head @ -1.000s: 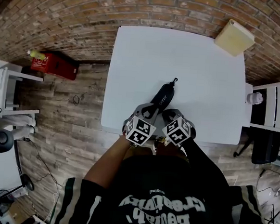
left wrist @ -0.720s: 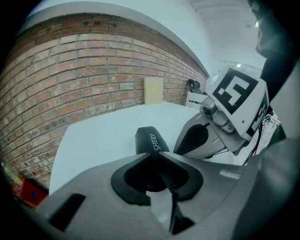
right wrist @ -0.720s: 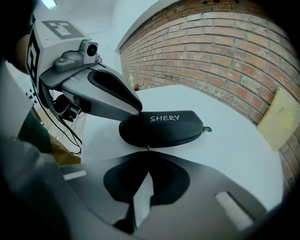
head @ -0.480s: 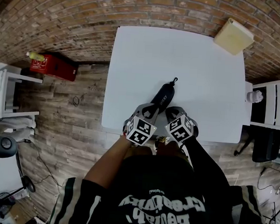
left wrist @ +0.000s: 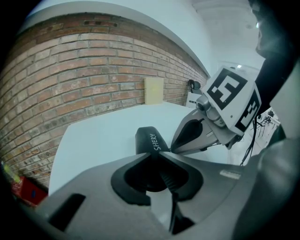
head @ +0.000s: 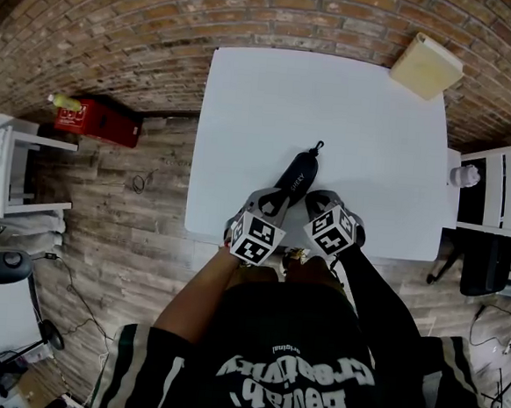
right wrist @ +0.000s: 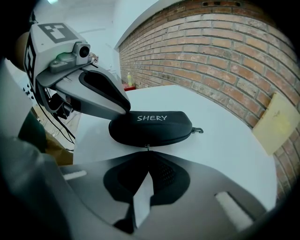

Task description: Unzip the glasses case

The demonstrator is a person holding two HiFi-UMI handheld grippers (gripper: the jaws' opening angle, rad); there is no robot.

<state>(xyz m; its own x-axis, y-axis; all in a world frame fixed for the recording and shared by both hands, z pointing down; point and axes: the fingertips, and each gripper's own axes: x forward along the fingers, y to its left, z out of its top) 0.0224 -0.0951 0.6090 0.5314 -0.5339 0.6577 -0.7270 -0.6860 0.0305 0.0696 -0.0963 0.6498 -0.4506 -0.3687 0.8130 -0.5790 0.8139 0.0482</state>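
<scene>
A black glasses case (head: 295, 176) marked SHERY lies on the white table (head: 263, 111), angled away from me, with a small clip (head: 318, 147) at its far end. My left gripper (head: 274, 205) is shut on the case's near end (left wrist: 150, 140), one finger (right wrist: 105, 96) lying over its top. My right gripper (head: 309, 208) is at the case's right side, shut on the small metal zipper pull (right wrist: 147, 147) at the seam. The case (right wrist: 150, 125) looks closed along the side I can see.
A beige box (head: 427, 67) sits on the table's far right corner. A white chair (head: 494, 193) stands to the right of the table, and a red box (head: 98, 118) is on the wooden floor to the left. The table's near edge is just under both grippers.
The right gripper has edged slightly to the right. The left gripper and the case have stayed where they were.
</scene>
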